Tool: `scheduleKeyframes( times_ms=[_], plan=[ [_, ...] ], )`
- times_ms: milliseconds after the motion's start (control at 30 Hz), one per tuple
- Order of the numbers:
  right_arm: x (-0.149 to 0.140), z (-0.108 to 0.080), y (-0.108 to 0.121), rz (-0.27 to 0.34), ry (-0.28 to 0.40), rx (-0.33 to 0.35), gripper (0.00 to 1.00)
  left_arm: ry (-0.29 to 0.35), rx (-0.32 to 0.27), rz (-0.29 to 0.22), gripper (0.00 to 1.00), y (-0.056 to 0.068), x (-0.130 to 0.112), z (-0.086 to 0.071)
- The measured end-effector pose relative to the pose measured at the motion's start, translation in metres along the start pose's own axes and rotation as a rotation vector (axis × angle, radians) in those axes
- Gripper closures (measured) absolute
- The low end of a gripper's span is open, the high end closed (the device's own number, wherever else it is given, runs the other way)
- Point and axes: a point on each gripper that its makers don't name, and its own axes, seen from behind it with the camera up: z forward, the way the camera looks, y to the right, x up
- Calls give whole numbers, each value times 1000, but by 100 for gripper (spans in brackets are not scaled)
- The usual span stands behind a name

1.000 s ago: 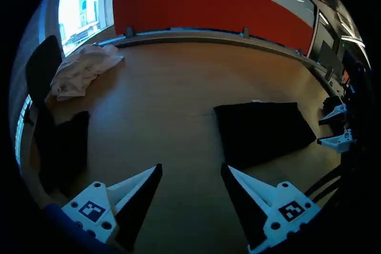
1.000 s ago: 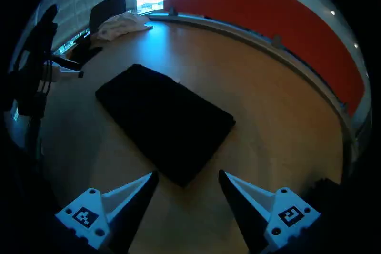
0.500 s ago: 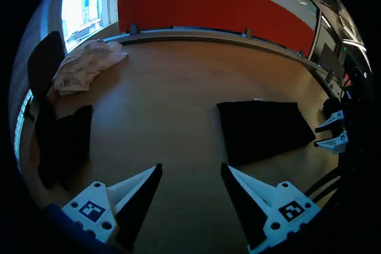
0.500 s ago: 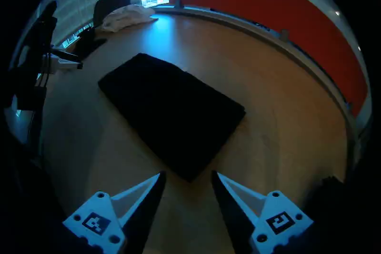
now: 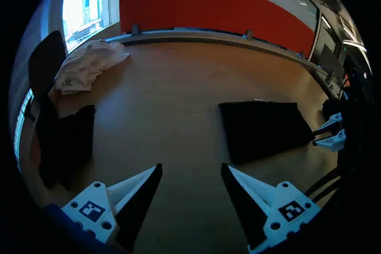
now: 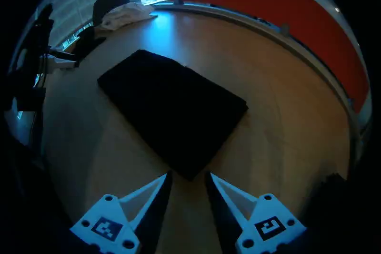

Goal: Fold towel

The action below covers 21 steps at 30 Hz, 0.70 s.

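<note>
Limp dark towel [image 6: 171, 106]: pinch its near corner, where the right tool [image 6: 186, 177] hovers half-parted; left tool [image 5: 191, 166] released.

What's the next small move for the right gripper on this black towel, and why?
Probably ease the right gripper forward and close on the near corner of the black towel: it lies just at the fingertips, jaws apart, nothing gripped yet.

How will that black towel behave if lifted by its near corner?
Probably floppy: the flat black towel lies limp on the wooden table, so a lifted corner likely drapes. Pushed, it would probably bunch rather than slide.
</note>
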Motion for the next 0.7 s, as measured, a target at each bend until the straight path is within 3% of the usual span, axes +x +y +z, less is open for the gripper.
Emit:
scheduleKeyframes(
  times_ms=[700],
  plan=[
    [0, 0, 0, -34, 2, 1, 89, -4, 1, 8, 9, -2, -2, 0]
  ],
)
